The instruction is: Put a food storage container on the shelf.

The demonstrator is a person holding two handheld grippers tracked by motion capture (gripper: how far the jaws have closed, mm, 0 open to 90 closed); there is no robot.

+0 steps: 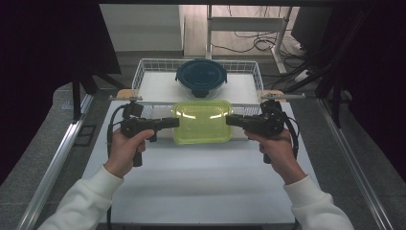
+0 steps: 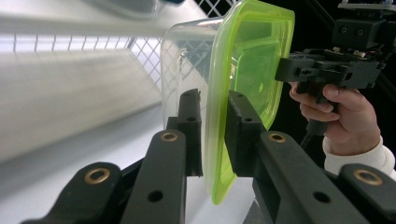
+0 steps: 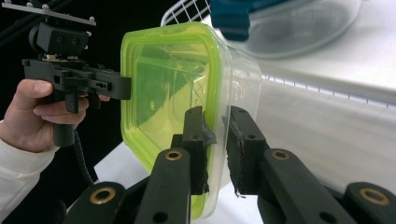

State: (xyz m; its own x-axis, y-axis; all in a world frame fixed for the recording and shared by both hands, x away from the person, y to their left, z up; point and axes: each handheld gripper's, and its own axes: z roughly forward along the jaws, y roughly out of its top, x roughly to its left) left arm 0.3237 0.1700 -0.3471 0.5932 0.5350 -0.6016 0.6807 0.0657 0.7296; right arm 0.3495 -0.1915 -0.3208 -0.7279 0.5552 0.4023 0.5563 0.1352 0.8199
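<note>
Lime-lidded clear container (image 1: 202, 122) hangs level above the white counter (image 1: 201, 182), just before a wire basket (image 1: 143, 67) holding a blue-lidded bowl (image 1: 201, 76). At left, the left hand-held gripper (image 1: 174, 122) pinches its rim; at right, the right hand-held gripper (image 1: 229, 120) pinches the opposite rim. Moving both hands together, evenly, should keep the container from twisting free.

Round blue-lidded container (image 1: 201, 76) in white wire basket (image 1: 139, 72)
</note>
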